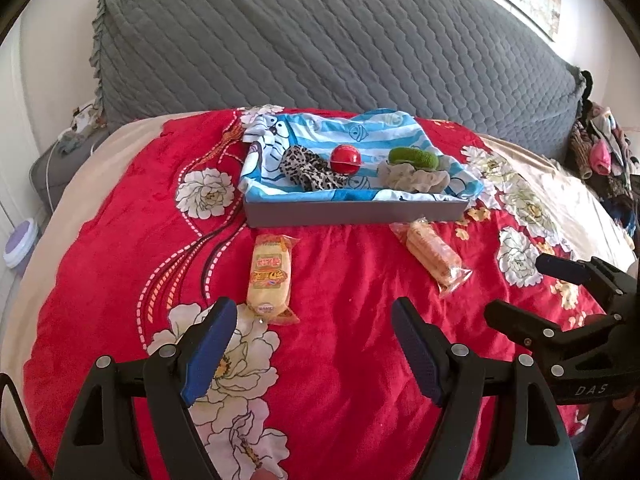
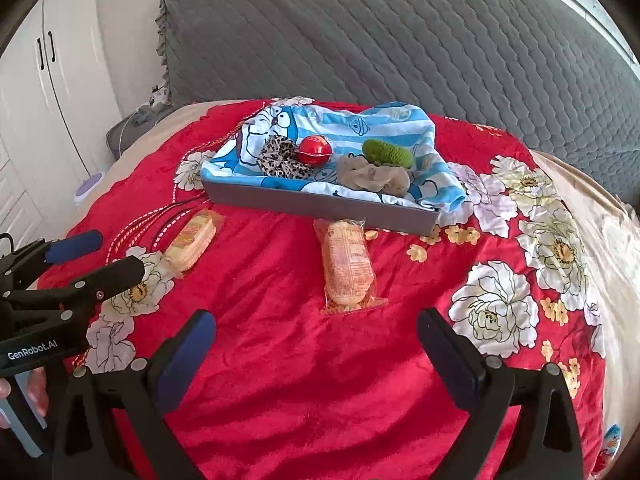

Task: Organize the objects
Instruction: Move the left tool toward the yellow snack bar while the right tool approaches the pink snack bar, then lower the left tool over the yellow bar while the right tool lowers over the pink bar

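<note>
A grey tray (image 1: 352, 213) (image 2: 320, 204) lined with a blue striped cloth sits on the red floral blanket. It holds a leopard scrunchie (image 1: 308, 170) (image 2: 280, 158), a red ball (image 1: 346, 159) (image 2: 315, 151), a green scrunchie (image 1: 414, 157) (image 2: 387, 153) and a beige scrunchie (image 1: 416, 178) (image 2: 372, 176). Two wrapped snack packs lie in front of the tray: one on the left (image 1: 270, 278) (image 2: 192, 244), one on the right (image 1: 434, 258) (image 2: 348, 268). My left gripper (image 1: 314, 332) (image 2: 96, 252) is open and empty, just short of the left pack. My right gripper (image 2: 318, 344) (image 1: 516, 284) is open and empty, just short of the right pack.
A grey quilted headboard (image 1: 320, 40) rises behind the bed. A pile of clothes (image 1: 600, 152) lies at the far right. White wardrobe doors (image 2: 36, 100) stand to the left. A small lilac container (image 1: 20, 242) sits on the floor on the left.
</note>
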Tool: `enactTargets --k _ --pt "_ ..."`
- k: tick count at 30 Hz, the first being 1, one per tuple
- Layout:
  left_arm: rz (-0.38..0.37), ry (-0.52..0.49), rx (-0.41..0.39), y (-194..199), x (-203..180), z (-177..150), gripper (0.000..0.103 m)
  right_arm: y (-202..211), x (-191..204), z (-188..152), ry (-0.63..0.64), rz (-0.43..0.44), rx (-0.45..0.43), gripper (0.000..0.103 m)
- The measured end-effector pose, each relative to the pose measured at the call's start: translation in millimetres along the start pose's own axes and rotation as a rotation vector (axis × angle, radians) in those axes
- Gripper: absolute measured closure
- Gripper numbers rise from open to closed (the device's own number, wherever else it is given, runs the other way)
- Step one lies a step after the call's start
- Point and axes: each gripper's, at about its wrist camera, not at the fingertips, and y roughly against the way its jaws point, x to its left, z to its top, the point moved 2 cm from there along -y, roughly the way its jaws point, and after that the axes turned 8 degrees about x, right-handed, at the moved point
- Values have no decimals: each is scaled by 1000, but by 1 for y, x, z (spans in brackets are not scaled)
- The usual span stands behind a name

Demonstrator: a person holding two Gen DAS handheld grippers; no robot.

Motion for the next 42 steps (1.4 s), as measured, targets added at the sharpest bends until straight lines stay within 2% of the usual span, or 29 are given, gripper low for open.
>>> enactTargets --k 18,42 --pt "-12 17 18 -25 8 9 22 -23 -7 7 -16 -9 34 1" --pt "-10 35 54 -65 25 23 22 -58 -17 37 -52 -11 44 1"
